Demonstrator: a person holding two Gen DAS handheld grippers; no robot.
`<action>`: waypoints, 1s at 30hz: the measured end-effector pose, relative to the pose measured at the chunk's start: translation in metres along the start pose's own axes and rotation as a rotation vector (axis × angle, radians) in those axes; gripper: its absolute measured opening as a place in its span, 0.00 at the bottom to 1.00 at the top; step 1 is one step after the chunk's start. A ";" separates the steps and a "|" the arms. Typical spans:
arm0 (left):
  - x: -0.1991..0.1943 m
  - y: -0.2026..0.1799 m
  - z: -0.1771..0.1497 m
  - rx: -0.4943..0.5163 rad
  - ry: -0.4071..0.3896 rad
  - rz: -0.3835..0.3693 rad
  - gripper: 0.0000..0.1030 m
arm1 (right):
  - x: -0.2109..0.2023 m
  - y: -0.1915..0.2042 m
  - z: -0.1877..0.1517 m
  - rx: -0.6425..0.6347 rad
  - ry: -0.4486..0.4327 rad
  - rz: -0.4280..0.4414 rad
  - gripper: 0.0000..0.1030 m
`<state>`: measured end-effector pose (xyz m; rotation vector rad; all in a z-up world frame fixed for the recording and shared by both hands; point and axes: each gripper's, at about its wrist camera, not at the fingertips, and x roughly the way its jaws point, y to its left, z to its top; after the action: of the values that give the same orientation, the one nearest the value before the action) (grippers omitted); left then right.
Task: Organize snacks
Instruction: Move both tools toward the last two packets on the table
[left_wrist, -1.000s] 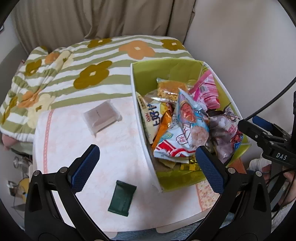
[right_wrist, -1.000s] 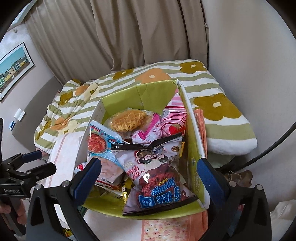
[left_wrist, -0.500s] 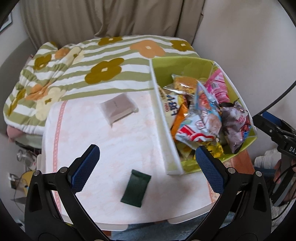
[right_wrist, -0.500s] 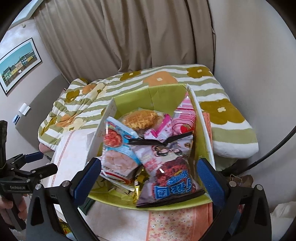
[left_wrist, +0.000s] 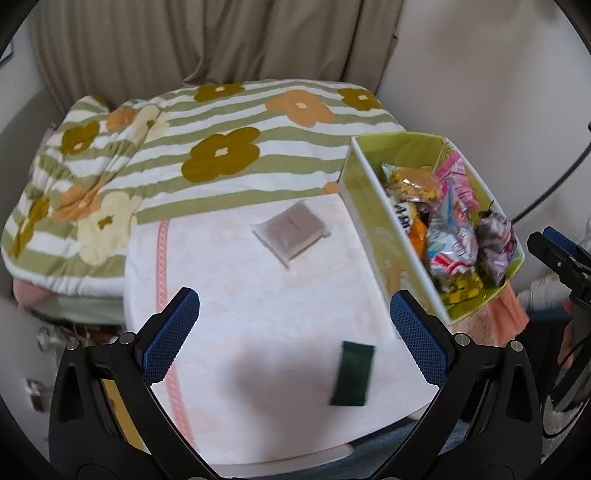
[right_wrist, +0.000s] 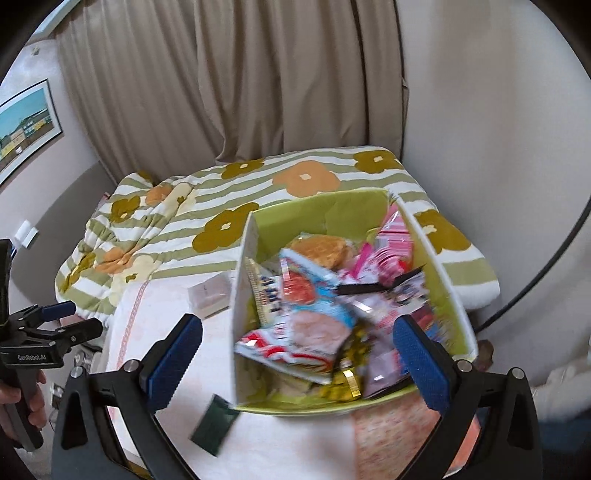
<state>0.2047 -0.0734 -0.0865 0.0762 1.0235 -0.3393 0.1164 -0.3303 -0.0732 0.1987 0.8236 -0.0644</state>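
Observation:
A lime-green box (left_wrist: 364, 192) (right_wrist: 332, 210) packed with several snack bags stands at the right end of the white table (left_wrist: 236, 295). A dark green packet (left_wrist: 351, 373) (right_wrist: 215, 424) lies flat near the table's front edge. A clear-wrapped brown packet (left_wrist: 291, 229) (right_wrist: 208, 293) lies farther back, left of the box. My left gripper (left_wrist: 295, 332) hangs open above the table's front, the green packet just below its right finger. My right gripper (right_wrist: 297, 354) is open in front of the box, with nothing held. In the right wrist view the left gripper (right_wrist: 55, 321) shows at the left edge, held by a hand.
A striped, flowered quilt (left_wrist: 207, 147) (right_wrist: 177, 218) covers the bed behind the table. Beige curtains (right_wrist: 258, 92) and a plain wall stand behind it. A black cable (right_wrist: 546, 269) runs down the right side. An orange patterned cloth (left_wrist: 491, 325) lies under the box's near corner.
Both grippers have pulled back and swung left, so the box sits farther right in the left wrist view. More of the table and both loose packets now show. Neither gripper's opening changed.

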 end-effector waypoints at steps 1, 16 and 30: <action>0.001 0.006 0.002 0.014 0.005 -0.007 0.99 | 0.000 0.010 -0.002 0.011 0.000 -0.009 1.00; 0.071 0.056 0.047 0.323 0.085 -0.152 0.99 | 0.031 0.094 -0.058 0.217 0.063 -0.183 1.00; 0.223 0.008 0.061 0.609 0.210 -0.192 0.94 | 0.115 0.115 -0.144 0.337 0.241 -0.291 1.00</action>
<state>0.3632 -0.1335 -0.2447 0.5741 1.1071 -0.8246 0.1059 -0.1865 -0.2357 0.4082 1.0754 -0.4617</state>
